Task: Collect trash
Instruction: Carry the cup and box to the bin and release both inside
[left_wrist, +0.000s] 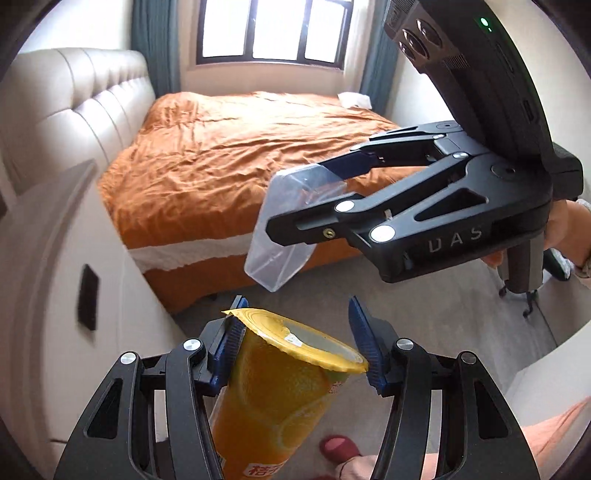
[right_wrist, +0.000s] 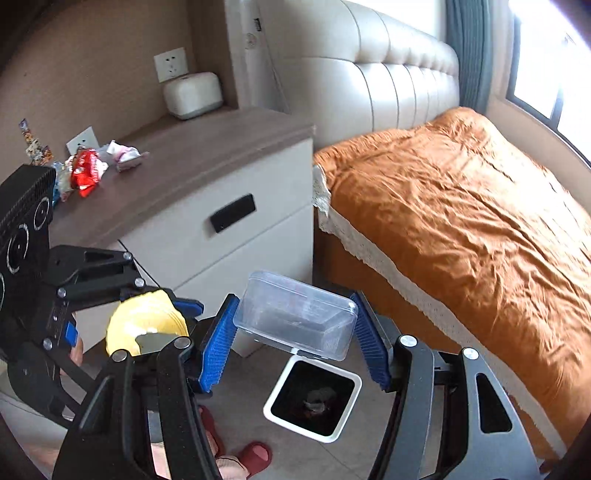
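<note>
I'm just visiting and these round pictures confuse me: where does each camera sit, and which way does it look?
Left wrist: sits on the left hand-held gripper, which holds an orange cup; faces bed and window; shows the person's slipper.
Right wrist: sits on the right hand-held gripper, which holds a clear plastic box above the trash bin; faces nightstand and bed.
Shared: bed, cup, box, each other's gripper.
</note>
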